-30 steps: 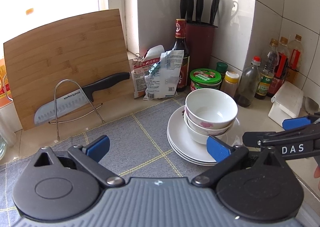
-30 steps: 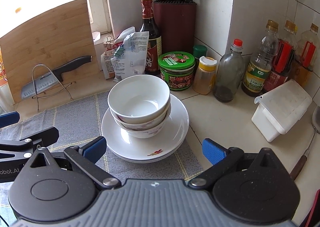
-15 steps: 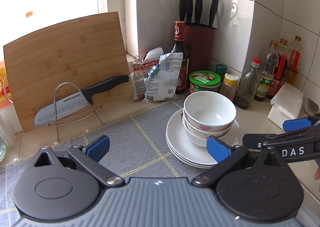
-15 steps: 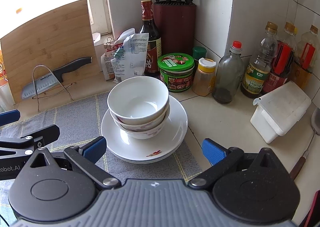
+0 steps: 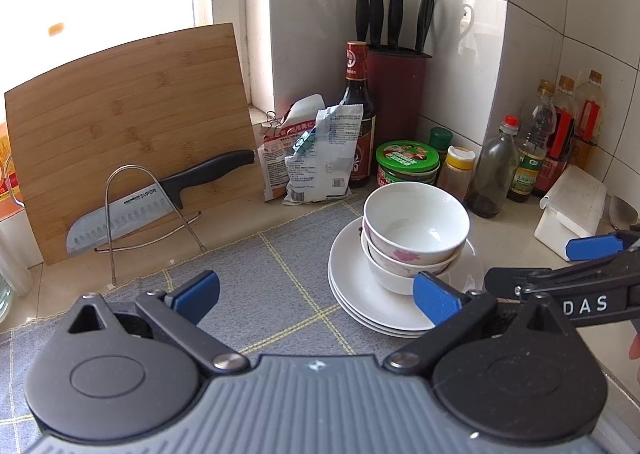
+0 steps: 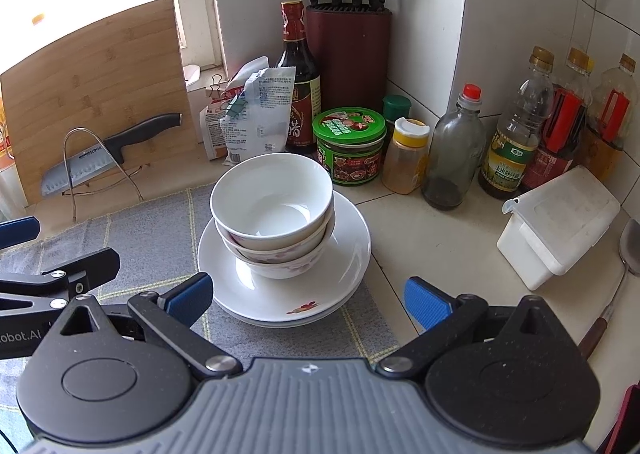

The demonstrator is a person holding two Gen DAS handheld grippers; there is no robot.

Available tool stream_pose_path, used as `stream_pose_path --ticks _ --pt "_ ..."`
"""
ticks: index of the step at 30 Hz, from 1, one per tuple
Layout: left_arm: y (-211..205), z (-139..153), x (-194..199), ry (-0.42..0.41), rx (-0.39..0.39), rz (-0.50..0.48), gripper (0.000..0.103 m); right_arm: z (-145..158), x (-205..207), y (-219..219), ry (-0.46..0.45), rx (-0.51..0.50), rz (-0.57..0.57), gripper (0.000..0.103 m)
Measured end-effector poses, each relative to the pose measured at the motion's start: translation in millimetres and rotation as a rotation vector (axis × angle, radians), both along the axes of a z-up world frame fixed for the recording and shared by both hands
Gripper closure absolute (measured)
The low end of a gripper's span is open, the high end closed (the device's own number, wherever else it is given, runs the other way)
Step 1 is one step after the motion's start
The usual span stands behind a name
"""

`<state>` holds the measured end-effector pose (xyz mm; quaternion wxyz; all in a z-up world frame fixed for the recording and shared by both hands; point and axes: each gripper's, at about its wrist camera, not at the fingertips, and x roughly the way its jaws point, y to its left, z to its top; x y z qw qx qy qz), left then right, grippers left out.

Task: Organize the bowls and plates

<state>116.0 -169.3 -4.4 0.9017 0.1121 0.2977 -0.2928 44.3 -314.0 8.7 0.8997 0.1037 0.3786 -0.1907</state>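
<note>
Nested white bowls (image 5: 416, 228) (image 6: 274, 210), the lower ones with pink flowers, stand on a stack of white plates (image 5: 360, 302) (image 6: 344, 254) at the right edge of a grey mat (image 5: 256, 278) (image 6: 156, 230). My left gripper (image 5: 316, 294) is open over the mat, its right fingertip close to the plates' near rim. My right gripper (image 6: 306, 300) is open too, just short of the plates, with the stack ahead between its fingers. Neither holds anything. Each gripper shows at the edge of the other's view.
A bamboo cutting board (image 5: 128, 126) and a knife (image 5: 152, 206) on a wire stand lean at the back left. Snack bags (image 6: 252, 114), a soy sauce bottle (image 6: 298, 86), a knife block (image 6: 348, 50), jars, oil bottles (image 6: 516, 126), a white box (image 6: 560, 226) crowd the corner.
Both grippers have drawn back and risen slightly; the bowl stack sits a little farther off and lower in both views. Both jaws stay open.
</note>
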Motion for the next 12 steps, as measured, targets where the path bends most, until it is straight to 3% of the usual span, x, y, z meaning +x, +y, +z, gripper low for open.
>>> stream_pose_path --ticks 12 --pt "-1.3 -0.3 0.2 0.002 -0.001 -0.002 0.001 -1.3 1.5 -0.9 0.005 -0.001 0.001 0.0"
